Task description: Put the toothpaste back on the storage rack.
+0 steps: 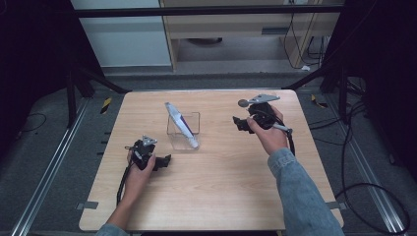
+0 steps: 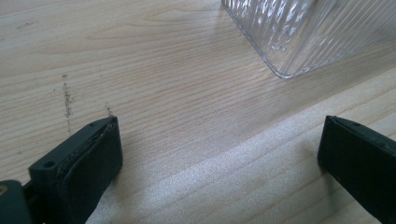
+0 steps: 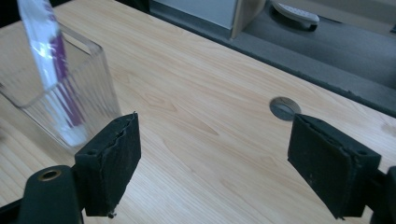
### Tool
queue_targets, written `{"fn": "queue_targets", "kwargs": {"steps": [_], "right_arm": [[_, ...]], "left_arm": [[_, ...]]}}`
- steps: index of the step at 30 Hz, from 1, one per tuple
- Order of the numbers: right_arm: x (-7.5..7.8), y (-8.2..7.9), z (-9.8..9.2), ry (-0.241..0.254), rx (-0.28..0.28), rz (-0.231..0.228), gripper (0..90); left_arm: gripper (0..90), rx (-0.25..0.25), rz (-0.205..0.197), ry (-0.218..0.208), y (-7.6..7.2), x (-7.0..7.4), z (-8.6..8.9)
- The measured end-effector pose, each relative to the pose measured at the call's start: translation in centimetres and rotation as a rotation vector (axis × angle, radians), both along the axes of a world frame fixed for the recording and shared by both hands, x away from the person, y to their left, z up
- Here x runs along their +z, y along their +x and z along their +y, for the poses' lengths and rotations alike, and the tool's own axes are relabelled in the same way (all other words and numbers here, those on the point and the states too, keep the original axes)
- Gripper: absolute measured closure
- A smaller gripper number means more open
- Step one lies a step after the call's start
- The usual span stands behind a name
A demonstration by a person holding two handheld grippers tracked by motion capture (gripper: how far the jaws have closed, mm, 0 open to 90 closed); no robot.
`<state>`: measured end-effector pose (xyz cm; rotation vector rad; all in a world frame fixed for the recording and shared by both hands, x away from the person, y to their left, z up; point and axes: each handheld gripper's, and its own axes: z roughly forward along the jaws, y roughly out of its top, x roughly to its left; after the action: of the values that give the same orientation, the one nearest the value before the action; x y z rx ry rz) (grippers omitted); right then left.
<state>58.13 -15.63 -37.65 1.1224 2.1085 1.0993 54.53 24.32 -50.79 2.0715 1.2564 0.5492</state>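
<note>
Left gripper (image 1: 164, 161) low over table (image 1: 221, 196), near-left of clear ribbed container (image 1: 172, 132), jaws spread, nothing between.
Right gripper (image 1: 239, 123) right of container, well apart, jaws spread, empty.
White-purple tube (image 1: 181, 125) leans inside container, top overhanging rim.
Container mid-table, far from edges; bare wood all round.

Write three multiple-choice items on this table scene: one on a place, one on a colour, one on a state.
1. Where is the tube?
A. Leaning in the clear container
B. Flat on the table
C. Held in a gripper

2. What colour marks the white tube?
A. Green
B. Purple
C. Orange

3. How do the jaws of the right gripper stand?
A. Shut on the tube
B. Shut on nothing
C. Open, with nothing between them

Key: 1 A, its lower end sits inside the ribbed walls; 2 B, a purple stripe shows; 3 C, bare table shows between them.
</note>
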Motion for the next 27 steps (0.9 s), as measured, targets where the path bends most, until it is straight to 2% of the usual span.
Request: {"fn": "queue_targets", "kwargs": {"steps": [7,16,27], "right_arm": [[-1.3,-0.3,-2.9,-0.01,-0.049,0.023,17.6],[-2.6,-0.3,-5.1,0.004,-0.092,0.048,17.7],[-6.0,-0.1,-6.9,0.025,-0.149,0.097,18.4]], "left_arm": [[0.0,-0.001,0.0,0.001,0.0,0.0,0.0],[0.0,-0.001,-0.001,0.001,0.0,0.0,0.0],[0.0,0.0,-0.001,0.001,0.0,0.0,0.0]]}}
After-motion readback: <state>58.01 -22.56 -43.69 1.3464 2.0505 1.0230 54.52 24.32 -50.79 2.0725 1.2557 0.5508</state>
